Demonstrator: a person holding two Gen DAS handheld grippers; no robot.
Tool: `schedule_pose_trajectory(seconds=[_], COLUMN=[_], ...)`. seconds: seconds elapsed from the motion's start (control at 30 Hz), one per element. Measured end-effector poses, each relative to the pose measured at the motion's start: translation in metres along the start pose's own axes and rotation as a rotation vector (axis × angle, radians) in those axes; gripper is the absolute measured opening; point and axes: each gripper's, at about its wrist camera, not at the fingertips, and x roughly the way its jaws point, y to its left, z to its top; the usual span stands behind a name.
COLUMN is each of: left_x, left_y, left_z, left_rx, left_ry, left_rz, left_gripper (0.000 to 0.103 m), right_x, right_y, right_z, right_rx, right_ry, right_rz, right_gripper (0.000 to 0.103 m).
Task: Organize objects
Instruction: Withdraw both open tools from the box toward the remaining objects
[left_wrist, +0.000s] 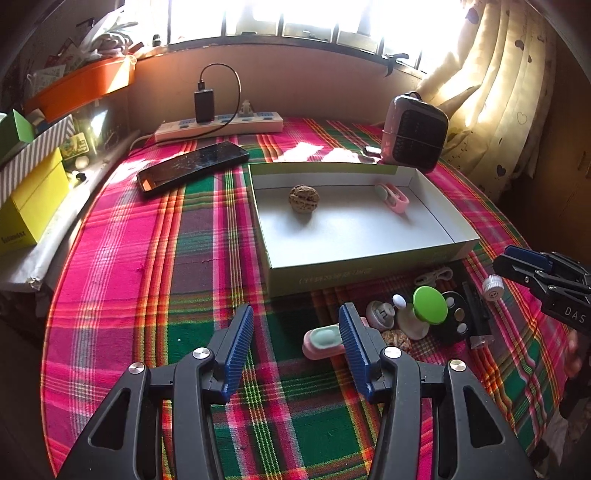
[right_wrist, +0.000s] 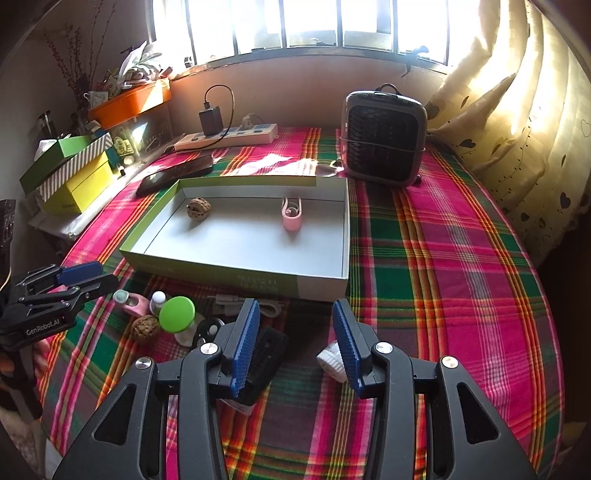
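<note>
A shallow white box lid (left_wrist: 369, 254) (right_wrist: 325, 280) lies on the plaid cloth and holds a walnut (left_wrist: 303, 198) (right_wrist: 198, 208) and a pink clip (left_wrist: 393, 197) (right_wrist: 292, 214). In front of it lies a pile of small items: a pink-and-teal clip (left_wrist: 320, 339) (right_wrist: 127, 300), a green round cap (left_wrist: 429, 305) (right_wrist: 177, 314), a second walnut (left_wrist: 397, 339) (right_wrist: 146, 328), a black block (right_wrist: 264, 354) and a white ribbed cap (left_wrist: 493, 288) (right_wrist: 330, 360). My left gripper (left_wrist: 297, 349) is open and empty, left of the pile. My right gripper (right_wrist: 293, 347) is open, over the pile's right end, the white cap beside its right finger.
A phone (left_wrist: 192, 166) and a power strip (left_wrist: 218, 125) lie behind the box lid. A small heater (right_wrist: 384, 136) stands at the back right. Stacked boxes (left_wrist: 33, 199) and an orange tray (right_wrist: 129, 101) line the left side. Curtains hang at right.
</note>
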Motion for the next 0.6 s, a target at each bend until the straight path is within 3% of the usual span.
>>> schedule_pose_trajectory(seconds=[0.6], left_x=[0.016], left_y=[-0.009], left_z=[-0.003], left_rx=[0.085], left_ry=[0.024], left_rz=[-0.062], left_gripper=[0.049], right_x=[0.004], right_y=[0.012], right_z=[-0.034], right_rx=[-0.002], right_ry=[0.078], right_rz=[0.059], right_gripper=[0.043])
